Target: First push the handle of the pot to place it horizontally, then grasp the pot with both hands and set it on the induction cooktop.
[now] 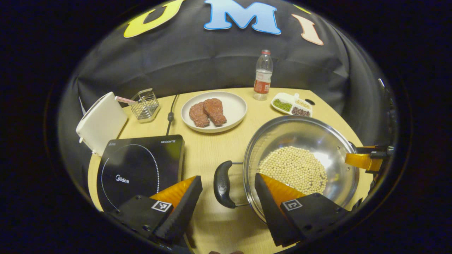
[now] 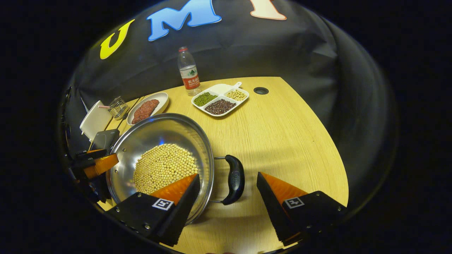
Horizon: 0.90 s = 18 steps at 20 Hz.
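A steel pot [image 1: 282, 137] with soybeans [image 1: 293, 167] in it stands on the wooden table, right of the black induction cooktop [image 1: 137, 169]. Its black left handle [image 1: 223, 183] lies between the fingers of my left gripper [image 1: 227, 197], which is open and not pressing on it. In the right gripper view the pot [image 2: 159, 130] is at the left, and its black right handle [image 2: 235, 180] sits between the spread fingers of my right gripper [image 2: 227, 197], also open. Each view shows the other gripper [image 1: 363, 160] [image 2: 99, 164] at the pot's far side.
Behind the pot stand a white plate with two pieces of meat [image 1: 213, 111], a water bottle [image 1: 263, 76] and a divided dish of beans [image 1: 292, 105]. A wire basket [image 1: 145, 105] and a white board [image 1: 100, 123] are beyond the cooktop. The table's right half [image 2: 289, 134] is bare wood.
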Tool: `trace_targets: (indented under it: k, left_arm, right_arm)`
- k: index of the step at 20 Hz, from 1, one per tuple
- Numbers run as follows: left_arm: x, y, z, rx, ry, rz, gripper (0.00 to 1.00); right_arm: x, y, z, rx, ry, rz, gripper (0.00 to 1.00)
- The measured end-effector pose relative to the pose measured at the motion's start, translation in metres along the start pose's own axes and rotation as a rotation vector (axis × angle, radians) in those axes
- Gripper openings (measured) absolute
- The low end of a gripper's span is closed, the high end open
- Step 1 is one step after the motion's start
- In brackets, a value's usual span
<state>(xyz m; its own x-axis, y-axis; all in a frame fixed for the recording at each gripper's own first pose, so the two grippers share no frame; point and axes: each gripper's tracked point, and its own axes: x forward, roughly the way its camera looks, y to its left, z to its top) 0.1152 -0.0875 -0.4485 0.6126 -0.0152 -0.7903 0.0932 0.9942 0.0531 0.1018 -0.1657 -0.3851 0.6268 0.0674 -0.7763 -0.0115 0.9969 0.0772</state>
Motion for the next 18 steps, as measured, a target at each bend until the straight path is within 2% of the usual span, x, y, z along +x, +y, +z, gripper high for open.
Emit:
trace_targets:
  k: [1, 2, 3, 4, 5, 6, 7, 9, 11, 14, 15, 16, 18]
  left_arm:
    - [0.006, -0.001, -0.003, 0.005, 0.013, -0.002, 0.98]
    - [0.012, -0.001, -0.005, 0.016, 0.025, 0.001, 0.97]
    - [0.013, -0.003, -0.006, 0.02, 0.027, -0.006, 0.92]
    - [0.015, -0.006, -0.005, 0.025, 0.028, -0.014, 0.87]
    - [0.015, -0.006, -0.004, 0.037, 0.027, -0.01, 0.75]
    - [0.017, -0.006, -0.005, 0.045, 0.024, -0.012, 0.77]
    - [0.017, -0.007, -0.005, 0.041, 0.026, -0.015, 0.76]
    - [0.017, -0.007, -0.003, 0.042, 0.026, -0.02, 0.68]
    - [0.016, -0.007, -0.002, 0.071, 0.026, -0.022, 0.65]
    - [0.016, -0.008, 0.001, 0.072, 0.025, -0.05, 0.64]
    - [0.015, -0.006, 0.005, 0.079, 0.017, -0.057, 0.6]
    - [0.013, -0.003, 0.009, 0.09, 0.006, -0.062, 0.6]
    - [0.009, 0.005, 0.015, 0.095, 0.006, -0.066, 0.67]
  right_arm:
    - [0.005, -0.001, -0.001, -0.004, 0.007, -0.003, 0.92]
    - [0.009, -0.002, -0.003, -0.007, 0.022, 0.005, 0.9]
    - [0.012, 0.005, -0.004, 0.014, 0.028, 0.03, 0.88]
    - [0.012, 0.007, -0.004, 0.025, 0.034, 0.042, 0.81]
    - [0.015, 0.009, -0.004, 0.027, 0.04, 0.036, 0.69]
    - [0.015, 0.007, -0.004, 0.028, 0.04, 0.025, 0.62]
    - [0.013, 0.006, -0.002, 0.041, 0.041, 0.018, 0.61]
    - [0.013, 0.009, -0.003, 0.075, 0.047, 0.011, 0.53]
    - [0.013, 0.008, -0.006, 0.051, 0.053, -0.008, 0.52]
    - [0.004, 0.009, -0.009, 0.081, 0.064, -0.025, 0.53]
    - [-0.002, 0.011, -0.009, 0.089, 0.06, -0.029, 0.52]
    - [-0.008, 0.012, -0.011, 0.09, 0.057, -0.034, 0.52]
    - [-0.02, 0.019, -0.009, 0.103, 0.053, -0.04, 0.52]
